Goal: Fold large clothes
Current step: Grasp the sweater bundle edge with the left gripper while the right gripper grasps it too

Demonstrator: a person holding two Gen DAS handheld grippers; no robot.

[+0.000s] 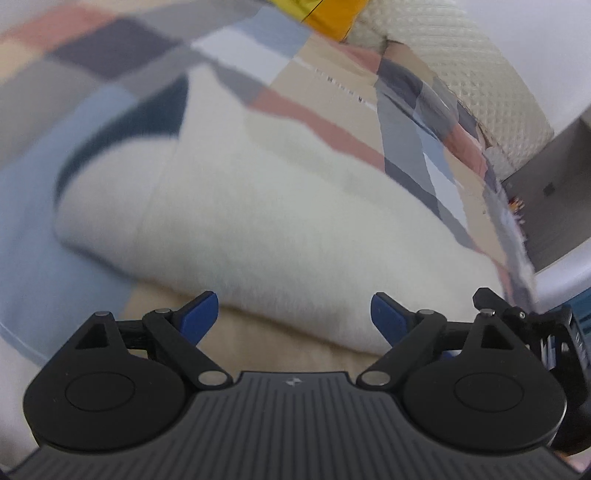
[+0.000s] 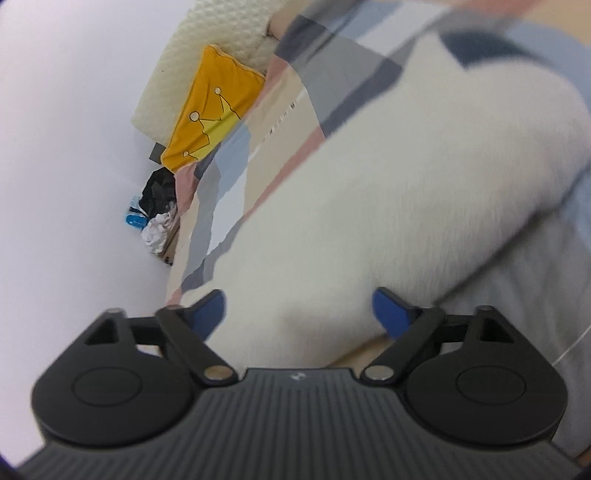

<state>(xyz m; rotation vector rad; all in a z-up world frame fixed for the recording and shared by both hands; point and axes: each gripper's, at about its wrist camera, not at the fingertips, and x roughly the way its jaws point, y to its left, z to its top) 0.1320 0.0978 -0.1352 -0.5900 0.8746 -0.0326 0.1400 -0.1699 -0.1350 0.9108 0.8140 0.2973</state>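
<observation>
The cream garment (image 1: 280, 206) lies folded over on the patchwork bed (image 1: 55, 229) — both grippers, left (image 1: 291, 317) and right (image 2: 299, 314), spread wide, empty. Judged between folds; next needs a fresh edge grasp.

Directly ahead of the left tool (image 1: 291, 314), whose jaws stand wide with nothing between them, the folded cream garment (image 1: 266, 206) rises as a soft bulk; a strip of bare patchwork bedspread (image 1: 258, 343) lies free just before it. Beyond the garment the bed is flat and open up to the cream quilted headboard (image 1: 480, 74) and the yellow pillow (image 1: 332, 14). On the right the bed edge drops away. The right tool (image 2: 299, 310), jaws also wide and empty, faces the same garment (image 2: 388, 206). To its left, a white wall (image 2: 66, 147) closes that side, with a heap of dark and white clutter (image 2: 157, 210) beside the bed.
</observation>
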